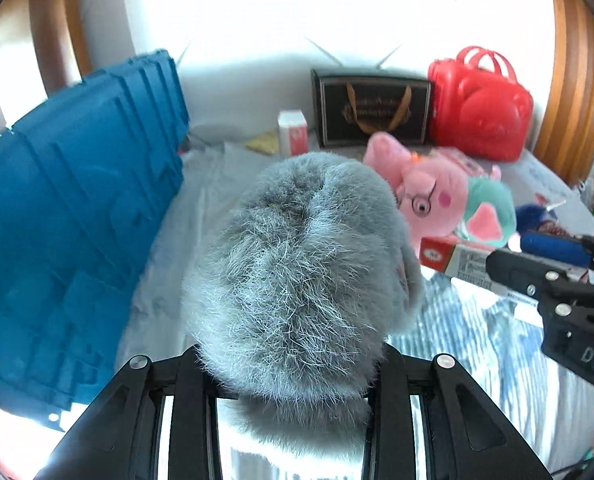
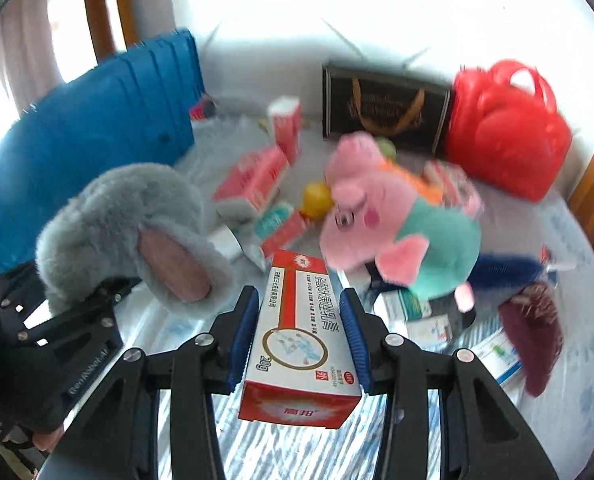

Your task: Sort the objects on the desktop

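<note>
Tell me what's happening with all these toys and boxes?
A person is tidying a messy table with two sets of tongs. The left tongs are shut on a fluffy grey plush toy with pink ears, held up off the table. The right tongs are squeezing a red and white cardboard medicine box between their blue pads. A pink plush pig in a green shirt lies among more small boxes. A big blue plastic crate stands at the left, and a red plastic handbag at the back.

You have two plush toys: a grey one [image 2: 133, 216] at nine o'clock and a pink pig [image 2: 393, 220] at two. One blue crate [image 2: 93, 128], one black gift bag [image 2: 385, 108], one red handbag [image 2: 509, 132], one yellow ball [image 2: 316, 197]. Small cartons [image 2: 297, 344]: at least six, others blurred.
</note>
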Demonstrator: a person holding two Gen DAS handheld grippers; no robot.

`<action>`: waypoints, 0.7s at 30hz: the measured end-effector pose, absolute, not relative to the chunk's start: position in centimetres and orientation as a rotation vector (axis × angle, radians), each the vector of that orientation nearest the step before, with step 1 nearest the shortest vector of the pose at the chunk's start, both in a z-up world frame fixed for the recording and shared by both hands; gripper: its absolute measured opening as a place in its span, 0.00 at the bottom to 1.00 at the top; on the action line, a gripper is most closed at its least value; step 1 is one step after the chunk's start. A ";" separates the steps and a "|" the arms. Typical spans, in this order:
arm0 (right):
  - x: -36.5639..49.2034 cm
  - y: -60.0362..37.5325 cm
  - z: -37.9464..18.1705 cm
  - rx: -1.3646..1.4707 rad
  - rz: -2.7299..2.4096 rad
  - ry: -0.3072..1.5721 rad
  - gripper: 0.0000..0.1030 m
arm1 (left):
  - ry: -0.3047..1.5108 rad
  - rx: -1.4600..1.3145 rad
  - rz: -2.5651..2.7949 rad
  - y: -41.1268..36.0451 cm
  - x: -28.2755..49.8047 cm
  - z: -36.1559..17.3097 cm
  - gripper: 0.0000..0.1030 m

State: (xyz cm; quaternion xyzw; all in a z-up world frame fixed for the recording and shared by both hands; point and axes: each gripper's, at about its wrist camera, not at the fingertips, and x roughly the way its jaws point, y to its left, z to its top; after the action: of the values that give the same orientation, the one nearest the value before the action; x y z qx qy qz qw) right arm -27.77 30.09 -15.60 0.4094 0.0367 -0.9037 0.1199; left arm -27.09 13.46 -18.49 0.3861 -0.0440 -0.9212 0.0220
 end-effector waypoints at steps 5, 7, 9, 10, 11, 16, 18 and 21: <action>-26.6 28.5 -12.3 1.061 -2.667 0.141 0.41 | -0.125 1.070 -2.875 11.7 -25.7 -15.5 0.30; -26.4 27.5 -11.2 1.011 -2.674 0.154 0.41 | -0.116 1.020 -2.877 10.6 -25.2 -14.2 0.30; -26.1 26.4 -10.0 0.956 -2.679 0.167 0.41 | -0.107 0.976 -2.876 9.6 -24.8 -13.0 0.30; -26.0 25.9 -9.5 0.937 -2.680 0.170 0.41 | -0.103 0.960 -2.875 9.1 -24.6 -12.6 0.30; -25.8 25.5 -9.1 0.920 -2.679 0.173 0.41 | -0.099 0.944 -2.875 8.6 -24.4 -12.1 0.30; -24.6 22.6 -6.7 0.824 -2.673 0.191 0.41 | -0.045 0.837 -2.876 4.8 -22.8 -9.1 0.30; -24.1 20.9 -5.5 0.772 -2.668 0.205 0.41 | -0.021 0.790 -2.873 3.1 -21.9 -7.7 0.30; -23.2 18.6 -3.8 0.696 -2.660 0.222 0.41 | 0.003 0.709 -2.863 0.4 -20.7 -5.6 0.30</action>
State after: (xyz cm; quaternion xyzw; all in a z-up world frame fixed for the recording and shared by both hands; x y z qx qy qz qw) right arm -23.23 18.59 -3.79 0.2476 0.0792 -0.9467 0.1903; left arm -20.68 0.37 -5.64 0.2393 0.0010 -0.9662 0.0961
